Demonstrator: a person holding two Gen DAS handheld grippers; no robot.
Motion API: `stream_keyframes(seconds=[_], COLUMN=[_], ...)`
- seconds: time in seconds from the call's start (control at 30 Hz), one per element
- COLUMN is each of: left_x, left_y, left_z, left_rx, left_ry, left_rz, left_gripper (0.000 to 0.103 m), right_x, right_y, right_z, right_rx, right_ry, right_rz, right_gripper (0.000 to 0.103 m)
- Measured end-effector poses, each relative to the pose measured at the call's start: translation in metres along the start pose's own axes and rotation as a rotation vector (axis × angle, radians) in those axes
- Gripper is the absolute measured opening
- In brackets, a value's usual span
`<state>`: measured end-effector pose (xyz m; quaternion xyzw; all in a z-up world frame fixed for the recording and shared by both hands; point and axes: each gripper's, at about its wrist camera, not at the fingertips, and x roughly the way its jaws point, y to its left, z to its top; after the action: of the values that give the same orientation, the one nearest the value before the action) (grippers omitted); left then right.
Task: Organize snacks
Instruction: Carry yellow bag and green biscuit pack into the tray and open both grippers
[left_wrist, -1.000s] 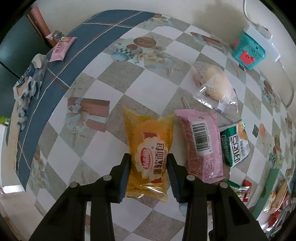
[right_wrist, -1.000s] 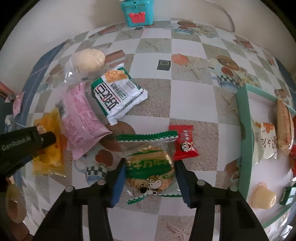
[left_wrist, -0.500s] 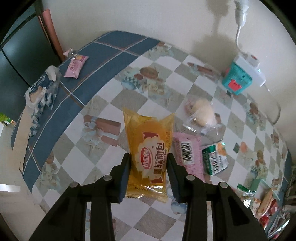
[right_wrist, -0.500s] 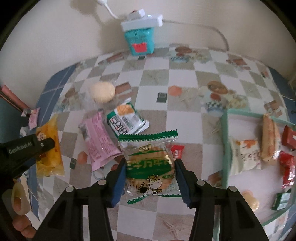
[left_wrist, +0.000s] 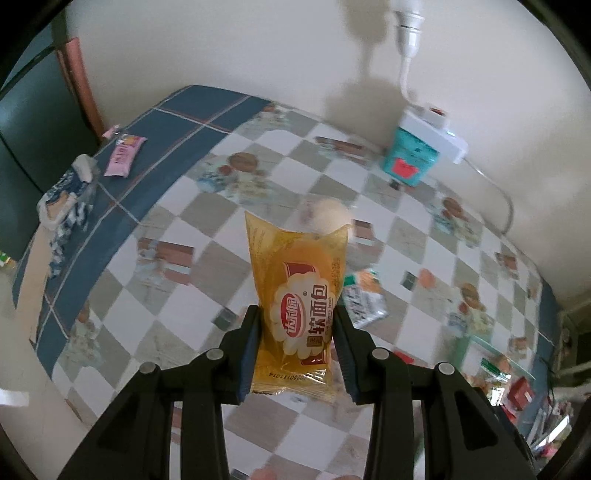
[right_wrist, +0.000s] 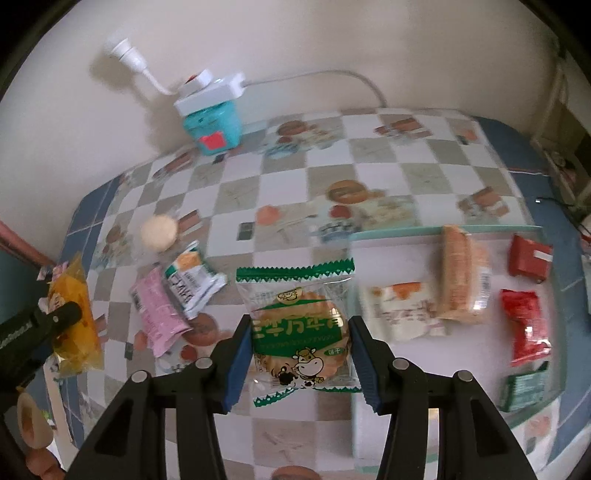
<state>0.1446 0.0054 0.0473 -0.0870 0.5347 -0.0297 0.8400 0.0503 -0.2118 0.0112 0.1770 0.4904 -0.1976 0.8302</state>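
Checked tablecloth (right_wrist: 280, 192) meets a cream wall (right_wrist: 332, 44); snacks scattered.

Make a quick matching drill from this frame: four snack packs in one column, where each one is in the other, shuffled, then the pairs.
Things:
1. yellow bread pack
2. green cookie pack
3. pink pack
4. red packet

Places:
A. lying in the tray
B. clamped in the right gripper
C. lying on the tablecloth, partly under a green-and-white pack
D. clamped in the left gripper

Pairs: 1-D, 2-B, 3-C, 4-A
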Motion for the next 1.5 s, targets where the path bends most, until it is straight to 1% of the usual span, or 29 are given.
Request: stream_keyframes(seconds=[0.27,0.43,0.67,0.9,1.03,1.2,1.33,1.5], left_x=[0.0,-0.006,-0.013,-0.013,-0.013,-0.009,-0.001,0.025], left_y=[-0.045,-0.075,-0.113,-0.153,-0.176,-0.199,-0.212,-0.211], left_z=[-0.019,-0.035,-0.059,-0.083,-0.098,-0.115,-0.127,-0.134], left_rx=[0.059,0.121,0.201,0.285,0.346,0.397,0.442,0.428], left_ry=[0.034,0.032,0.046,0.086,0.094,0.152,0.155,0.245], left_rz=[-0.05,-0.057,-0.091,-0.15,-0.148,-0.214,-0.174,-0.186], left_gripper=[0.04,0.04,0.04,0.04,0.04,0.04,0.04,0.04], right_x=[-0.013,-0.024,-0.032,-0.041,-0.044,-0.044,-0.037,-0.016], right_y=[-0.05,-0.085,-0.129,-0.164,-0.179,-0.19,-0.191,-0.189], right_z=[-0.003,-0.006,-0.013,-0.02,-0.021,-0.022,-0.023,-0.028], right_rx=[0.088,0.15,0.224,0.27,0.292,0.309,0.31,0.293], right_ry=[-0.003,-0.012,-0.01,-0.015,-0.017,-0.014,0.007,0.064], right_rz=[-0.024,-0.032,-0.054,-0.073,-0.083,-0.083,-0.076,-0.073], right_gripper=[0.053,0.053,0.054,0.054,0.054,0.054,0.054,0.054])
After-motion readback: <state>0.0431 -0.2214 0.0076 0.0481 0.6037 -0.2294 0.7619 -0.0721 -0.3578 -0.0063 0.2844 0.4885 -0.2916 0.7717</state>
